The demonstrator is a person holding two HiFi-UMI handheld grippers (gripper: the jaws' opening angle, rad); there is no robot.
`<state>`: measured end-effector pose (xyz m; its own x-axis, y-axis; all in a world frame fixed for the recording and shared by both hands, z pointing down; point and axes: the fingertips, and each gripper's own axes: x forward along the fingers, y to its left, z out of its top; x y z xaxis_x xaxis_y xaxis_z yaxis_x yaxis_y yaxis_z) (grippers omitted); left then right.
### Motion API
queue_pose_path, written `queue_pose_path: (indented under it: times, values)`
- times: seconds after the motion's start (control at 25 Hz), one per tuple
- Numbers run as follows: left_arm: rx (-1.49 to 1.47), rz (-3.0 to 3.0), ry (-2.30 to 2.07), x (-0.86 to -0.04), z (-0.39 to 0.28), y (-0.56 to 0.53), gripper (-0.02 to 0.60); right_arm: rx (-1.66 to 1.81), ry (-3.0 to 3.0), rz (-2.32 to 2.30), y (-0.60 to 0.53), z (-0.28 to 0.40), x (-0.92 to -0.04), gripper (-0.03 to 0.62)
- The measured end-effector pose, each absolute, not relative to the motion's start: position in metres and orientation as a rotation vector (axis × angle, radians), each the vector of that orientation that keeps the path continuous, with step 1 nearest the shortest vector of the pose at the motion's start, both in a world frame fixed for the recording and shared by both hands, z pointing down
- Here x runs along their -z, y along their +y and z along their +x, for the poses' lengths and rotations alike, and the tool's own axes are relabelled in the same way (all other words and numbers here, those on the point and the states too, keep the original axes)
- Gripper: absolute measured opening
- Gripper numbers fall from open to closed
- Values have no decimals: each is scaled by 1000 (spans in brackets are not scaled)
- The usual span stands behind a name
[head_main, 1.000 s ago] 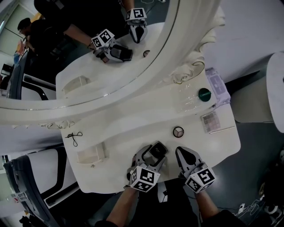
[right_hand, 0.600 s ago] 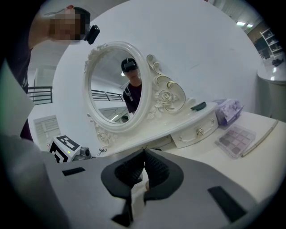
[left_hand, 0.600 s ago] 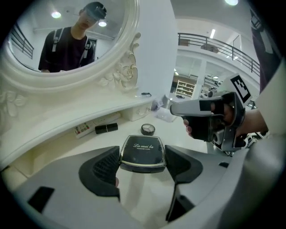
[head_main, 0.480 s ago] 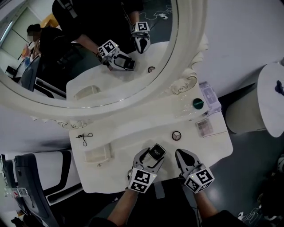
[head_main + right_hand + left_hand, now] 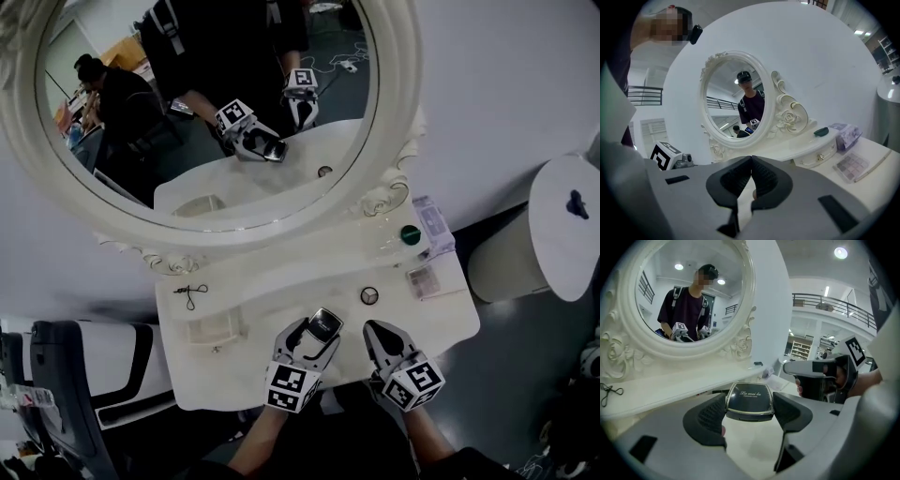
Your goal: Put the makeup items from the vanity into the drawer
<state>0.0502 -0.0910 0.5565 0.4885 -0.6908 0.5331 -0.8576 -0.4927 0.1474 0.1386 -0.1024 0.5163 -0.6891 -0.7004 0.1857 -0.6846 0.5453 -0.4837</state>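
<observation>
Both sets of fingers have risen off the worktop (image 5: pixel 234 367): left gripper (image 5: pixel 317 336) clamped on the compact (image 5: pixel 749 399), right gripper (image 5: pixel 751 160) pressed together, empty; stowing pending.

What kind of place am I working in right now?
Probably a dressing-table setup staged in a big open hall, not a bedroom: white vanity, ornate oval mirror, and a mezzanine railing behind.

Cursive "La mei la" on black lid of compact (image 5: pixel 750 401), left gripper view; smaller capital line beneath, too tiny to read.
</observation>
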Motion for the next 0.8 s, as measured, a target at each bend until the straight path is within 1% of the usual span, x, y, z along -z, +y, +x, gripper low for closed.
queue_pose_path:
  times: [0.36, 0.8]
  values:
    - [-408, 2395, -1393, -508, 35, -82, 316, 731, 2756, -1182, -85, 119, -486, 23]
    - [-324, 2371, -1459, -496, 13, -73, 316, 695, 2774, -1143, -87, 100, -476, 23]
